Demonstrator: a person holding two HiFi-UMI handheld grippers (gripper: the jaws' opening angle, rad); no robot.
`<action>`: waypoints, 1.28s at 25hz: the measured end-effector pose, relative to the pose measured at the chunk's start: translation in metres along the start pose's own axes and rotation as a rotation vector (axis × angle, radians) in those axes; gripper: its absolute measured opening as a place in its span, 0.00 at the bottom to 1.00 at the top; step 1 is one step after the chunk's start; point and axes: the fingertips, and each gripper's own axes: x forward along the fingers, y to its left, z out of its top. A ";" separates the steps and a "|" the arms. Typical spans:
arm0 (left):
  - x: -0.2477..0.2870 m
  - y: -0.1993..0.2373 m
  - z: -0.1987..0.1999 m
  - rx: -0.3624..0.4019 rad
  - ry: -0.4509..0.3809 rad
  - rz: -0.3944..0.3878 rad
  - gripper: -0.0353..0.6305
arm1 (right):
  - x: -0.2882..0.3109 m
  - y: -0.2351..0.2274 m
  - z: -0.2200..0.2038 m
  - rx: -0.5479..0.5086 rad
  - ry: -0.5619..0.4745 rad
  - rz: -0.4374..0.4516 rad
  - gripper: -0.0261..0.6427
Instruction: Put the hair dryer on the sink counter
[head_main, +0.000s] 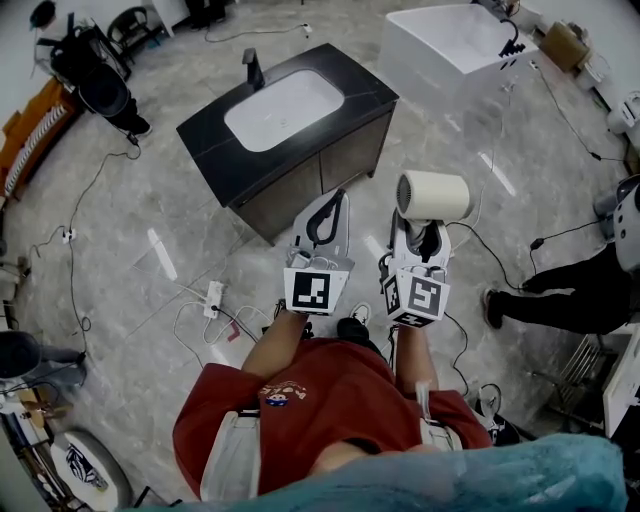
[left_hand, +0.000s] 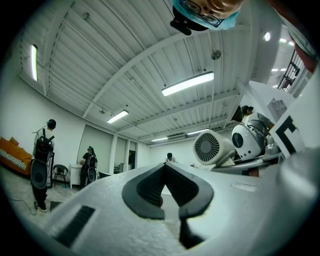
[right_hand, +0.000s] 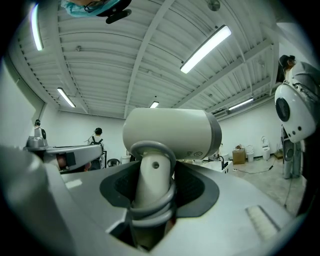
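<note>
1. Nearest the camera, a person in a red shirt (head_main: 330, 400) is holding both grippers out over the grey floor (head_main: 150, 200).
2. Beside the right one, the left gripper (head_main: 335, 205) is pointing toward the sink desk (head_main: 215, 135), its jaws meeting at the tips with nothing between them.
3. Level with it, the right gripper (head_main: 425, 232) is clamping the handle of the hair dryer (head_main: 432, 196), and a grey cord is looping round that handle.
4. The dryer is sitting in the air above the floor, well apart from the desk. Its handle is running back into the gripper. Its cream barrel is lying crosswise, with its long axis running left to right in the head view.
5. The barrel's grilled end is facing the left gripper, and the other end is pointing toward the person's right.
6. Farther on, the dark desk is carrying a white basin (head_main: 285, 108) sunk in its top, with a black tap (head_main: 253, 68) standing at the basin's far edge.
7. Beyond that, a white tub (head_main: 450, 45) is standing on the floor.
</note>
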 end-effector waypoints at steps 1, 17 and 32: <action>0.006 -0.004 -0.002 -0.005 0.005 0.002 0.06 | 0.003 -0.008 -0.001 0.000 0.003 -0.001 0.33; 0.094 -0.076 -0.022 0.026 0.031 0.019 0.06 | 0.043 -0.117 -0.003 -0.007 0.033 0.023 0.33; 0.137 -0.079 -0.055 0.043 0.052 0.035 0.06 | 0.088 -0.143 -0.022 0.004 0.044 0.048 0.33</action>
